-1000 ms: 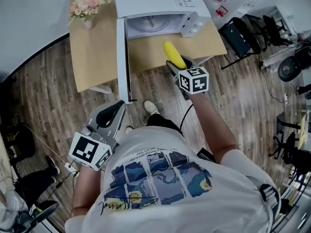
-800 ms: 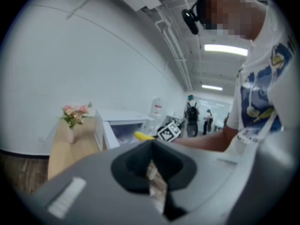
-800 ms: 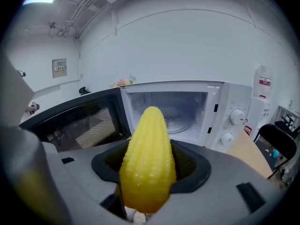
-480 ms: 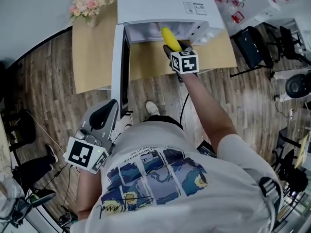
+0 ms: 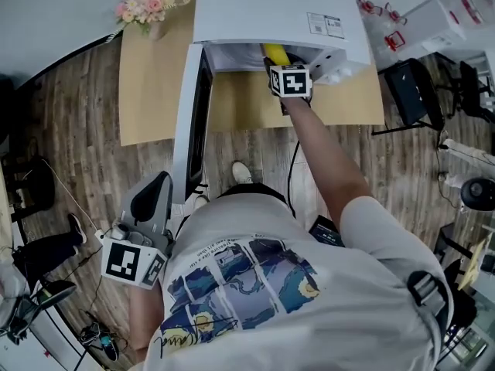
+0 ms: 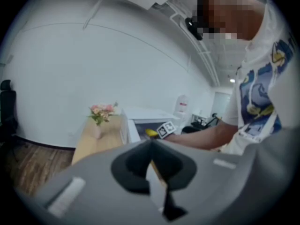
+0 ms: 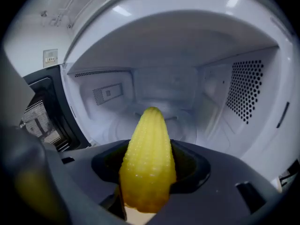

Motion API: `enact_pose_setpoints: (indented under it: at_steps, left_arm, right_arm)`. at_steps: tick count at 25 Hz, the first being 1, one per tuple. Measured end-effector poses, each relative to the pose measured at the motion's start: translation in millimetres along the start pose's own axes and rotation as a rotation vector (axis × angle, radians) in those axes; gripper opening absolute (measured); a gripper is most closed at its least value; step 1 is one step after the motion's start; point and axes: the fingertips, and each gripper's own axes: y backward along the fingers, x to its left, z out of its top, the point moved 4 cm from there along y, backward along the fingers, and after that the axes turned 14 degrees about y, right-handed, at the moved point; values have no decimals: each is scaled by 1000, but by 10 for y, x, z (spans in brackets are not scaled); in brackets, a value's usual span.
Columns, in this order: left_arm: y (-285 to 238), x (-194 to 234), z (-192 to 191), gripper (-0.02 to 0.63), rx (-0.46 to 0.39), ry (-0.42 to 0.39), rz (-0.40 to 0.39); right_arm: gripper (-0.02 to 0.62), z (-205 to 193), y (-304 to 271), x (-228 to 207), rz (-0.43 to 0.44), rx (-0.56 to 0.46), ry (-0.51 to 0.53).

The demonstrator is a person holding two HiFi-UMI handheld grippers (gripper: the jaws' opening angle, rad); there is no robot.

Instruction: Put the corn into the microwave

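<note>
The yellow corn (image 7: 149, 158) sticks up tip-first from my right gripper (image 7: 147, 175), which is shut on it. Its tip is at the mouth of the white microwave (image 7: 164, 46), with the glass turntable (image 7: 187, 125) just beyond. In the head view the corn (image 5: 274, 53) pokes under the microwave's (image 5: 271, 10) top edge, held by the right gripper (image 5: 280, 66). The microwave door (image 5: 193, 122) hangs open to the left. My left gripper (image 5: 149, 199) hangs low by my left side, shut and holding nothing. The left gripper (image 6: 151, 149) view shows the corn (image 6: 151, 133) far ahead.
The microwave stands on a light wooden table (image 5: 155, 91) with a pink flower vase (image 5: 148, 2) at its far left corner. Dark office chairs (image 5: 414, 91) and white boxes (image 5: 456, 14) stand to the right. Cables lie on the wooden floor (image 5: 69, 153).
My right gripper has carried the corn forward from over the table's front into the microwave's opening. The left gripper has dropped lower and back beside me.
</note>
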Motion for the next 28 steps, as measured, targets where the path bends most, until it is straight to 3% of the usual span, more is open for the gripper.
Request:
enact_pose_setpoints:
  at_steps: [16,28]
  left_arm:
    - [10,95,-28,8,27,28,94]
    - [-84,151,-14,9,36,39,90]
  right_arm:
    - [247,185,-551,-242,-99,23,76]
    - [249,208,-640,-280,-53,12,74]
